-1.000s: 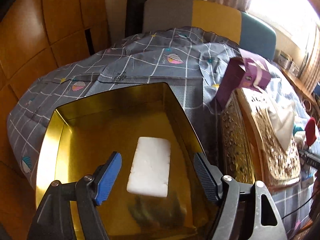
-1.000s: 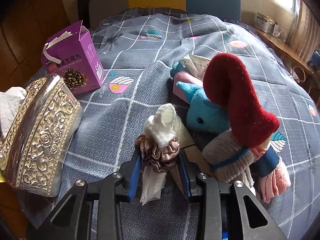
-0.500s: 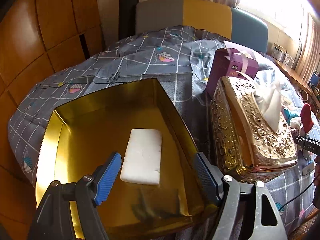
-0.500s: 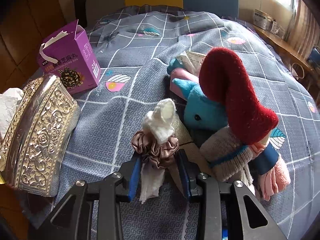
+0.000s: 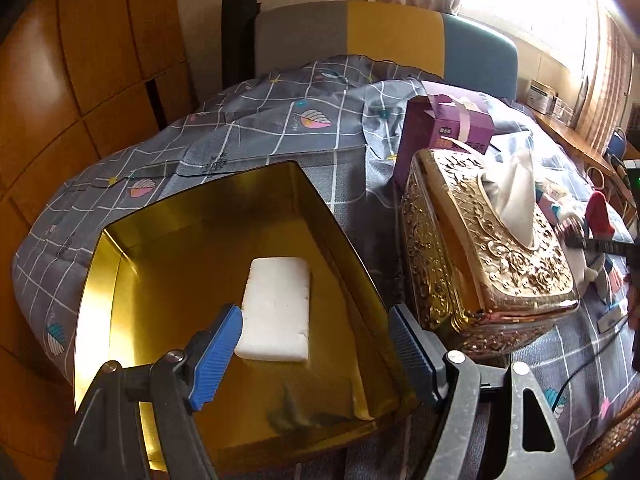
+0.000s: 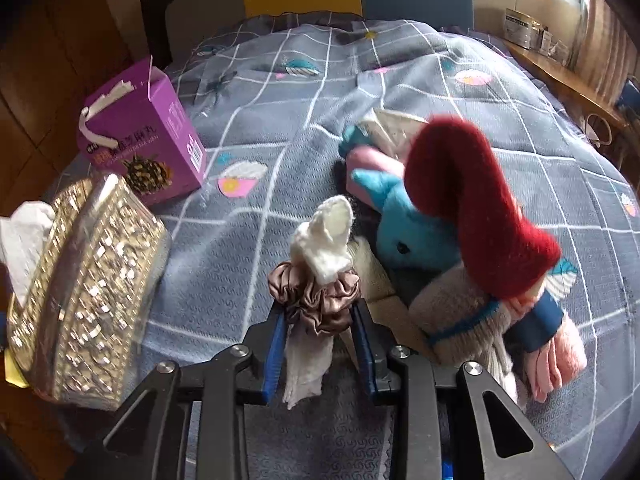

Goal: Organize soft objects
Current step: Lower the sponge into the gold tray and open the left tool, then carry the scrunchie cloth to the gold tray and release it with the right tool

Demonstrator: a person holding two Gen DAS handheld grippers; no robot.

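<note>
low centre of the right wrist view, the right hand-held gripper (image 6: 320, 336) has just been closing on a brown satin scrunchie (image 6: 316, 300) bunched around a white cloth strip (image 6: 324, 240), and its pads now press the ruffles. the bundle looks light, limp and slippery, so the thick gathered band is probably the safest hold; the loose cloth could slide out. the left hand-held gripper (image 5: 316, 344) hangs released over the gold tin (image 5: 224, 208) holding a white foam block (image 5: 278, 312) on the bed (image 6: 320, 80).
</note>
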